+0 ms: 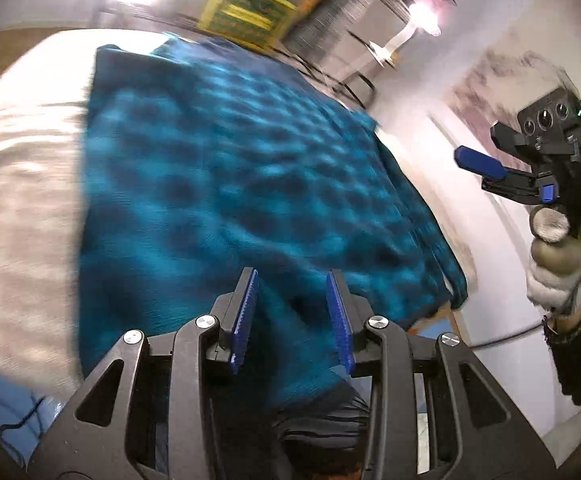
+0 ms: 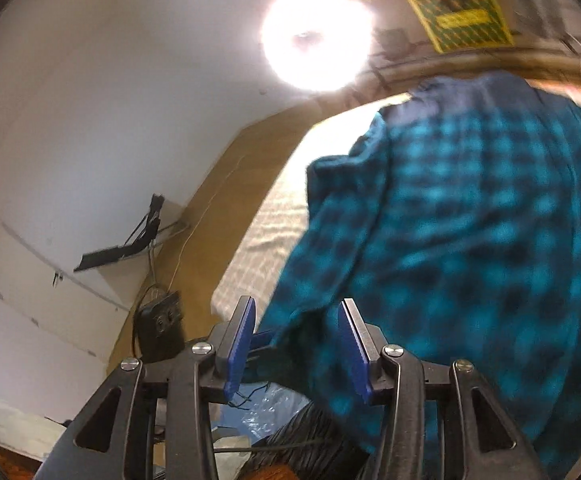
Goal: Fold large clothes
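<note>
A large teal and black checked shirt point(image 1: 226, 184) lies spread on a white-covered bed point(image 1: 22, 200); its near edge hangs over the bed's side. My left gripper point(image 1: 292, 284) is open above the shirt's near edge, holding nothing. The right gripper point(image 1: 478, 168) shows in the left wrist view at the right, raised off the bed, jaws apart. In the right wrist view the right gripper point(image 2: 298, 316) is open, and the shirt point(image 2: 470, 240) hangs just beyond its fingers. The frames are blurred by motion.
A white wall point(image 2: 90, 120) with a black mounted device point(image 2: 158, 332) and cables stands left of the bed. A bright lamp point(image 2: 316, 38) glares. A yellow-green box point(image 1: 246, 8) sits beyond the bed. Blue plastic point(image 2: 266, 408) lies on the floor below.
</note>
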A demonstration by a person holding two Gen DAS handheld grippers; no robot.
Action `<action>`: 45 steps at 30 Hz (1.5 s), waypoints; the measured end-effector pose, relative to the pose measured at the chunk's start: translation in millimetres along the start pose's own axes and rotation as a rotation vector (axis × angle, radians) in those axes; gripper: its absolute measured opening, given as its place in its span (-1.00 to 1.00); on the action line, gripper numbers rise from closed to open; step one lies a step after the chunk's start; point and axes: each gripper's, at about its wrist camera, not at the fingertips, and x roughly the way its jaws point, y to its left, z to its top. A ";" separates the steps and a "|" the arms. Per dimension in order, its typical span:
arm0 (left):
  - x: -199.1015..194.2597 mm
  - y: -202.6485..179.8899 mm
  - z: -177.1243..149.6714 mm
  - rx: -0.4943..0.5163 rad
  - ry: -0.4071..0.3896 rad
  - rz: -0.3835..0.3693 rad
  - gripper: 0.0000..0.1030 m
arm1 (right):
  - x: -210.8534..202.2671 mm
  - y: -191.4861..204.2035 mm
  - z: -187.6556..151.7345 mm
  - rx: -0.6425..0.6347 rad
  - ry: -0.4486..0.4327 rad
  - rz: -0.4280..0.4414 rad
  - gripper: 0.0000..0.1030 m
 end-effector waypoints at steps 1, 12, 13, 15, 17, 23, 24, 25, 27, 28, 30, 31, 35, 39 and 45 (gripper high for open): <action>10.4 -11.2 -0.8 0.046 0.028 0.019 -0.33 | -0.4 -5.5 -8.0 0.026 -0.002 -0.001 -0.10; -102.4 30.9 -42.5 -0.069 -0.123 0.216 -0.33 | 80.3 -11.0 -56.4 0.070 0.145 0.042 -0.10; -107.0 41.2 -48.1 -0.102 -0.118 0.231 -0.33 | 94.9 -6.5 -57.3 0.059 0.172 0.042 -0.08; -113.0 57.6 -58.9 -0.164 -0.115 0.245 -0.33 | 127.1 1.8 -60.5 0.040 0.237 0.046 -0.03; -113.2 62.8 -63.8 -0.179 -0.116 0.251 -0.33 | 154.5 5.9 -63.7 0.059 0.297 0.070 -0.03; -99.7 59.7 -65.3 -0.165 -0.110 0.235 -0.33 | 181.7 4.8 -58.0 0.132 0.321 0.147 -0.43; -98.0 57.9 -63.9 -0.156 -0.109 0.233 -0.33 | 178.5 4.0 -56.7 0.145 0.315 0.163 -0.41; -97.6 55.1 -63.3 -0.143 -0.110 0.234 -0.33 | 173.0 2.6 -54.4 0.159 0.306 0.178 -0.25; -97.5 51.4 -62.5 -0.129 -0.113 0.232 -0.33 | 158.2 -0.6 -50.4 0.182 0.285 0.152 0.23; -96.9 50.1 -62.0 -0.127 -0.115 0.231 -0.33 | 154.5 -1.7 -49.1 0.194 0.278 0.140 0.43; -96.6 49.7 -62.1 -0.129 -0.119 0.230 -0.33 | 151.9 -3.3 -44.9 0.224 0.272 0.138 0.44; -96.1 50.6 -62.1 -0.131 -0.120 0.230 -0.33 | 153.9 -3.0 -44.0 0.232 0.277 0.143 0.42; -97.6 52.2 -64.0 -0.144 -0.124 0.233 -0.33 | 183.5 7.2 -47.5 0.224 0.356 0.141 0.08; -97.4 54.7 -63.1 -0.152 -0.123 0.240 -0.33 | 190.0 19.0 -51.4 0.185 0.356 0.147 -0.93; -69.1 40.8 -51.5 -0.103 -0.082 0.200 -0.33 | 112.8 -28.4 -48.0 0.273 0.131 0.106 -0.96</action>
